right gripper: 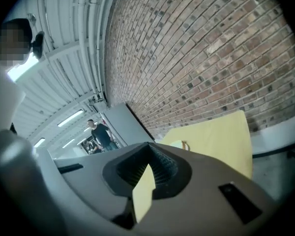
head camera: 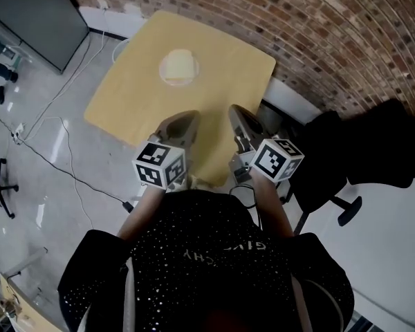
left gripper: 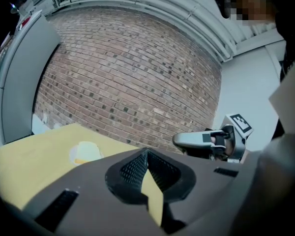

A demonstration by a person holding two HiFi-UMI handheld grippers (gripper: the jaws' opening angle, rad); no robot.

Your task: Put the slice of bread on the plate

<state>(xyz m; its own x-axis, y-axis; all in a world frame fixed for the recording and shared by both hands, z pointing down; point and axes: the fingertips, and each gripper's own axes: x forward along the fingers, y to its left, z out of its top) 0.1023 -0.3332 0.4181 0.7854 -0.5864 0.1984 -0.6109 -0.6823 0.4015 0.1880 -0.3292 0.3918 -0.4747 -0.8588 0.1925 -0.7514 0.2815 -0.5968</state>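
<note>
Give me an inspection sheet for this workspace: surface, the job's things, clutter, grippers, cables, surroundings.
Surface: yellow table, only the plate on it.
Job's things: slice of bread lies on the white plate, toward the table's far side.
Clutter: nothing seen.
Grippers: left gripper and right gripper both shut and empty, near the person's body, apart from the plate.
Cables: white cable and black cable on the floor left of the table.
Surroundings: brick wall, black office chair, grey panel, a distant person.

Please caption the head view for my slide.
Bread rests on the plate; left gripper and right gripper shut, empty.
</note>
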